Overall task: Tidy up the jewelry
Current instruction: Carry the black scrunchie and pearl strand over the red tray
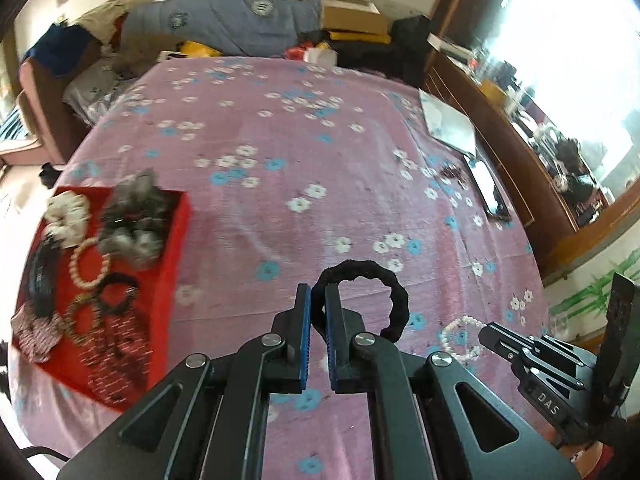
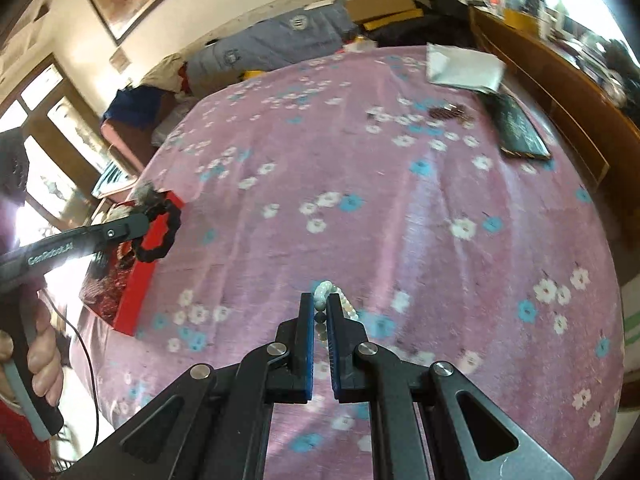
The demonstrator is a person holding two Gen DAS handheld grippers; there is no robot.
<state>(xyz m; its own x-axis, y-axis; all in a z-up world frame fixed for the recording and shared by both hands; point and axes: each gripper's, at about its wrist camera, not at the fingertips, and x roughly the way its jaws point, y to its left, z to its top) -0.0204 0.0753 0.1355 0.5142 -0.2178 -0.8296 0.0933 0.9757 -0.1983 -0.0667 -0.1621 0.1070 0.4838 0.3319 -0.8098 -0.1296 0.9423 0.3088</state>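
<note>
My left gripper (image 1: 318, 294) is shut on a black fabric hair ring (image 1: 370, 294), which hangs above the pink floral bedspread (image 1: 320, 160). In the right wrist view the same ring (image 2: 158, 234) dangles from the left gripper (image 2: 154, 214) just over the red box (image 2: 136, 296). My right gripper (image 2: 320, 302) is shut on a white bead bracelet (image 2: 330, 292), lifted off the bedspread (image 2: 400, 200). The left wrist view shows that bracelet (image 1: 460, 338) at the right gripper's tip (image 1: 486, 332). The red box (image 1: 172, 280) at left holds scrunchies, bead bracelets and dark hair ties.
A dark phone (image 1: 490, 190) and a white flat packet (image 1: 450, 124) lie near the bed's right edge by a wooden dresser (image 1: 520, 168). A small dark red bead cluster (image 2: 446, 113) lies beside them. Bedding and boxes pile up at the far end. A hand (image 2: 40, 356) grips the left handle.
</note>
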